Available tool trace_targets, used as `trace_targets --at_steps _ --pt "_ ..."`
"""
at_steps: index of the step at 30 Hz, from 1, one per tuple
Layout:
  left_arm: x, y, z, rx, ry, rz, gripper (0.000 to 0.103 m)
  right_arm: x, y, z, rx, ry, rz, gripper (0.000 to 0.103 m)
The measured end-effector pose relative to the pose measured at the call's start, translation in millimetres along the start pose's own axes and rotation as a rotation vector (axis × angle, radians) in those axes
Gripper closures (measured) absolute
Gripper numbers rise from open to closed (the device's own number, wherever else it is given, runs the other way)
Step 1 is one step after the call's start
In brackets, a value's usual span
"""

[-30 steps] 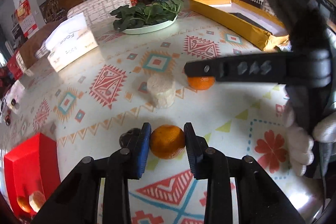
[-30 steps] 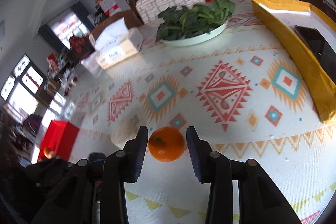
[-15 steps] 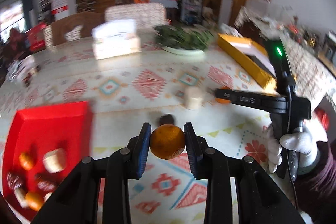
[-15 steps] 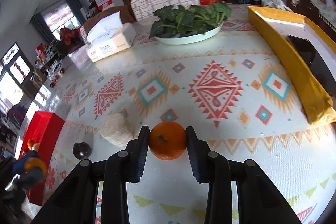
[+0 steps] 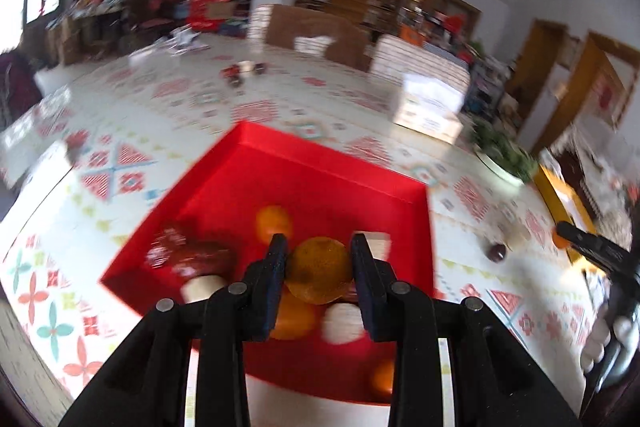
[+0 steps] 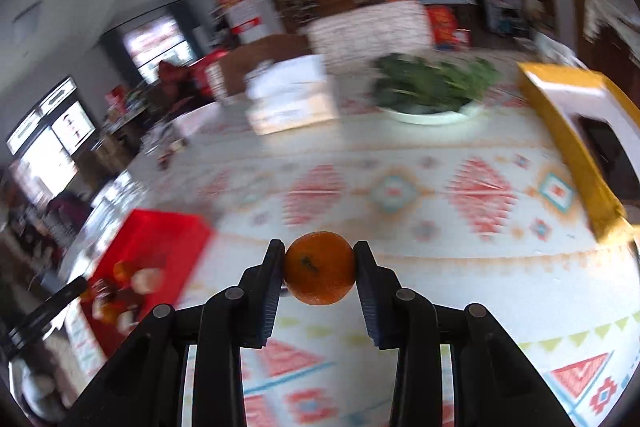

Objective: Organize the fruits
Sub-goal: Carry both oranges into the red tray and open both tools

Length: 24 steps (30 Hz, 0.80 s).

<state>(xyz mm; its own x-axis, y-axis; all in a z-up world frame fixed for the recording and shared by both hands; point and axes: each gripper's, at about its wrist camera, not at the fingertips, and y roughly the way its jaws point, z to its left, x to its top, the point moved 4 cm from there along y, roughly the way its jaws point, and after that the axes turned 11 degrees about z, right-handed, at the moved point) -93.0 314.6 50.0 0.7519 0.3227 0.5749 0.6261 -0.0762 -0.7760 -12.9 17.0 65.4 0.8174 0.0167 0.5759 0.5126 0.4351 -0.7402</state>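
Bin [image 5: 336, 163] open on top, near half crowded with fruit [image 5: 276, 223], far half bare. Cloth [image 6: 400, 267] between bin [image 6: 160, 227] and yellow box [image 6: 580, 147] bare. Tissue box [image 6: 288, 99], greens plate [image 6: 432, 115] block far edge. Plum [image 5: 497, 251] right of bin.

Left gripper [image 5: 319, 269] clamps orange [image 5: 319, 273] — above red tray [image 5: 332, 163].

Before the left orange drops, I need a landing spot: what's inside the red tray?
In the red tray: oranges, pale pieces, a dark red fruit. The gripper and its orange cover the middle.
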Motion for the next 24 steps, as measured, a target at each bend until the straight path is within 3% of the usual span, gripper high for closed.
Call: trace_targets --at_steps 8,12,16,24 --pt "21.6 9.4 20.7 -0.028 -0.007 0.037 0.071 0.2 41.2 124.1 0.152 -0.169 0.15 0.064" --pt "44.5 25.6 26.1 -0.017 0.009 0.073 0.071 -4.9 73.0 168.4 0.179 -0.221 0.215 0.064" --pt "60.2 47.3 33.0 -0.01 0.01 0.115 0.071 -7.0 101.4 196.7 0.208 -0.235 0.277 0.064" --pt "68.0 78.6 57.5 -0.045 -0.079 0.189 0.071 -6.8 146.2 222.8 0.184 -0.252 0.339 0.064"
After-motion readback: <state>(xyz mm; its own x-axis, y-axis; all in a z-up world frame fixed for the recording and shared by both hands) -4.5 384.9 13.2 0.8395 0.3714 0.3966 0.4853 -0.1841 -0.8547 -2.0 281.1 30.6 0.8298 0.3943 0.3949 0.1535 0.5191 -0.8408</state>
